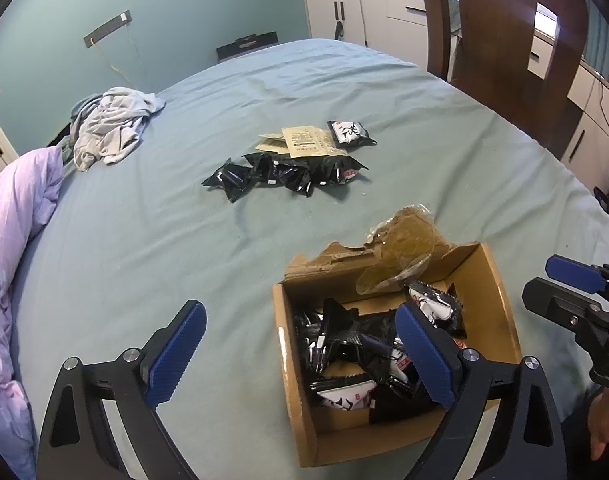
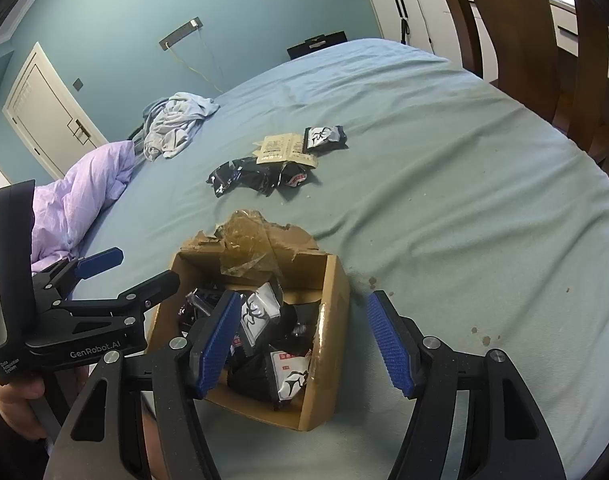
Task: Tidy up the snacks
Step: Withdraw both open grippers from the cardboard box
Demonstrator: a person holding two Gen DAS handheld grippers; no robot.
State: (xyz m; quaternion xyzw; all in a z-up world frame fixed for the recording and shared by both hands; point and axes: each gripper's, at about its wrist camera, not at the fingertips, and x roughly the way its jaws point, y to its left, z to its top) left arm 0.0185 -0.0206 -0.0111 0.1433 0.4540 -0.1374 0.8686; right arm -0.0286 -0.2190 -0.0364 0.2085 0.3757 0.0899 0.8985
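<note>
An open cardboard box (image 1: 500,300) (image 2: 332,320) sits on the green bed and holds several black and white snack packets (image 1: 356,340) (image 2: 264,320). More black packets (image 1: 284,174) (image 2: 256,176), beige sachets (image 1: 304,140) (image 2: 280,148) and a black-and-white packet (image 1: 350,132) (image 2: 324,136) lie in a pile farther back. My left gripper (image 1: 300,356) is open and empty, its right finger above the box. My right gripper (image 2: 304,344) is open and empty, straddling the box's right wall. Each gripper shows in the other's view: the right gripper's fingers (image 1: 572,276) and the left gripper's fingers (image 2: 100,262).
A lilac duvet (image 1: 12,240) (image 2: 88,188) lies at the bed's left edge. Crumpled grey clothes (image 1: 108,128) (image 2: 176,122) lie behind it. A wooden chair (image 1: 504,24) stands at the far right. Torn tape and flaps (image 1: 404,236) stick up from the box's far side.
</note>
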